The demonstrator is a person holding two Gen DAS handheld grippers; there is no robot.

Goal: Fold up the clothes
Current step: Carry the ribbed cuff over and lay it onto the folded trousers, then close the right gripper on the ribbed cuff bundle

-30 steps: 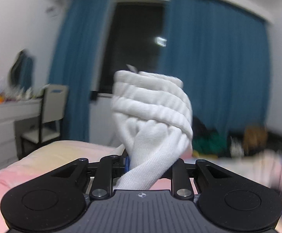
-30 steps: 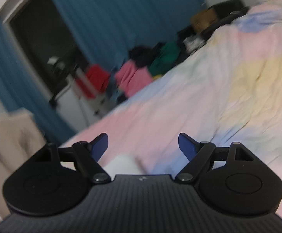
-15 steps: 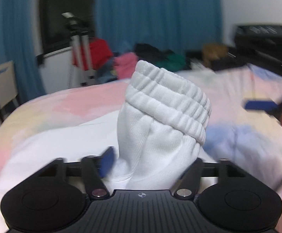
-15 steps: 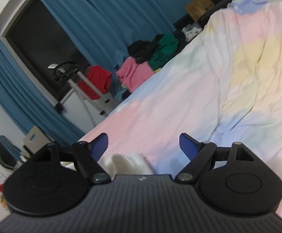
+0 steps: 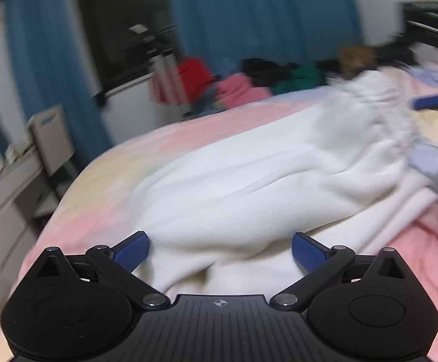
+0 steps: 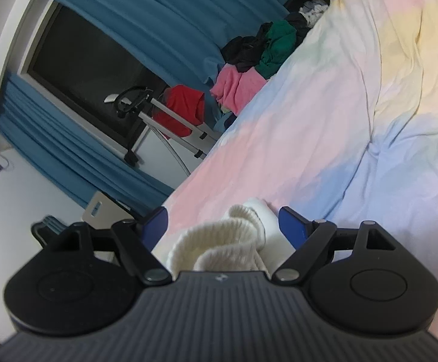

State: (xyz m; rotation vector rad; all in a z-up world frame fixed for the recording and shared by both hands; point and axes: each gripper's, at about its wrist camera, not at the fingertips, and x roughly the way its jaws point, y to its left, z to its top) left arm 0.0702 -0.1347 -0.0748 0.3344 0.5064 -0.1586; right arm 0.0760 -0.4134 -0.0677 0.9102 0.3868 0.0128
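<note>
A white garment (image 5: 264,181) with a ribbed elastic band lies spread across the pastel bedspread (image 5: 104,199) in the left wrist view. My left gripper (image 5: 220,250) is open, its blue pads on either side of the garment's near edge. In the right wrist view my right gripper (image 6: 223,224) is open, with the ribbed band of the garment (image 6: 222,241) lying between its pads. The right gripper's blue pad (image 5: 430,101) shows at the far right of the left wrist view, beside the band.
A pile of pink, green and black clothes (image 6: 249,60) lies at the far end of the bed. A stand with a red garment (image 6: 182,114) is by the window and blue curtains (image 6: 146,9). A chair (image 5: 50,138) and a white desk (image 5: 1,187) stand to the left.
My left gripper has opened and let go of the white garment, which now lies flat on the bed. The right gripper has moved down so that the ribbed band sits between its pads.
</note>
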